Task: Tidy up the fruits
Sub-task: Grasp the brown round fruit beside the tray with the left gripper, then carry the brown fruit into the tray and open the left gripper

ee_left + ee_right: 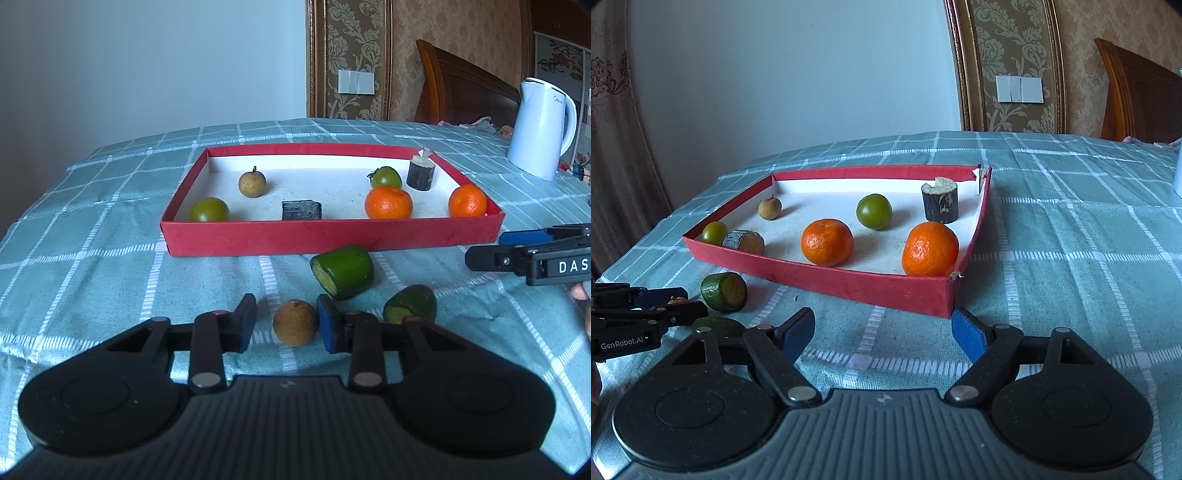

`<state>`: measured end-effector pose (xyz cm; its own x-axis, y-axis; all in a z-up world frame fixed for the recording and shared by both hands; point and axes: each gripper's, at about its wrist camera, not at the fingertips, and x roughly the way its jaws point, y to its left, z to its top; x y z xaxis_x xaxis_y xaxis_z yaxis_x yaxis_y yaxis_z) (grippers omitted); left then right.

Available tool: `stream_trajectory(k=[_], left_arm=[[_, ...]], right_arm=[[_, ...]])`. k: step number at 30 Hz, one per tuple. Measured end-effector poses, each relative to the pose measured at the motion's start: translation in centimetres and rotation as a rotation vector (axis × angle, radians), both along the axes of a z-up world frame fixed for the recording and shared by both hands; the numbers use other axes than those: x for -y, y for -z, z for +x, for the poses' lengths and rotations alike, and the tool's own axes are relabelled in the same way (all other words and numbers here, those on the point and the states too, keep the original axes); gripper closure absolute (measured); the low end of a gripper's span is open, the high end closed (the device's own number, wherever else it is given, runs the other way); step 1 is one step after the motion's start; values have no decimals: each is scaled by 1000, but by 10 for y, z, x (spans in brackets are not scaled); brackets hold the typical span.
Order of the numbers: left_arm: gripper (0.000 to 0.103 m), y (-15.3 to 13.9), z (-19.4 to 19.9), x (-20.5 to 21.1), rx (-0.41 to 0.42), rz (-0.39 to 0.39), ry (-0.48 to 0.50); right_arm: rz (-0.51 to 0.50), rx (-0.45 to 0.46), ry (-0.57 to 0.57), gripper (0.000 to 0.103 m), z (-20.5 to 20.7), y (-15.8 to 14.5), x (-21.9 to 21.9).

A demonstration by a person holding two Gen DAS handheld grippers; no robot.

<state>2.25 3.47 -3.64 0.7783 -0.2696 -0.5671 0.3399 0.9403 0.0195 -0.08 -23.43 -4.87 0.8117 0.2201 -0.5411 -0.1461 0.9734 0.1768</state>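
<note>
A plain pale wall (798,74) rises far ahead of the tongs. Ahead and to their right, gold-framed damask wallpaper (349,55) carries a white switch plate (356,82). Further right stands a dark wooden headboard (461,88); a patterned curtain (613,129) hangs far left. Soft daylight.

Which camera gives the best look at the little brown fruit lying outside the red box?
The left wrist view: the brown fruit sits whole and close between the left tool's pads. In the right wrist view only a sliver peeks past that tool.

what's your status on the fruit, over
Left tongs astride brown fruit, one pad short of contact. Right tongs open, empty, by red tray. Green cut piece close ahead.
</note>
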Motion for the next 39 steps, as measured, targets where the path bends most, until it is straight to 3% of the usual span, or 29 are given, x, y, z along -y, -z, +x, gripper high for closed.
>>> stream_trajectory(k=[1, 23, 31, 39], left_arm=[[81, 0, -1, 0, -1, -2, 1], [81, -5, 4, 2, -1, 19, -40], [81, -31, 18, 1, 71, 22, -39], [81, -47, 58, 15, 130, 32, -41]], right_arm=[[0, 1, 0, 20, 0, 0, 0], [-1, -5, -2, 18, 1, 1, -1], [-1, -5, -2, 18, 1, 1, -1], [-5, -6, -3, 17, 1, 2, -2]])
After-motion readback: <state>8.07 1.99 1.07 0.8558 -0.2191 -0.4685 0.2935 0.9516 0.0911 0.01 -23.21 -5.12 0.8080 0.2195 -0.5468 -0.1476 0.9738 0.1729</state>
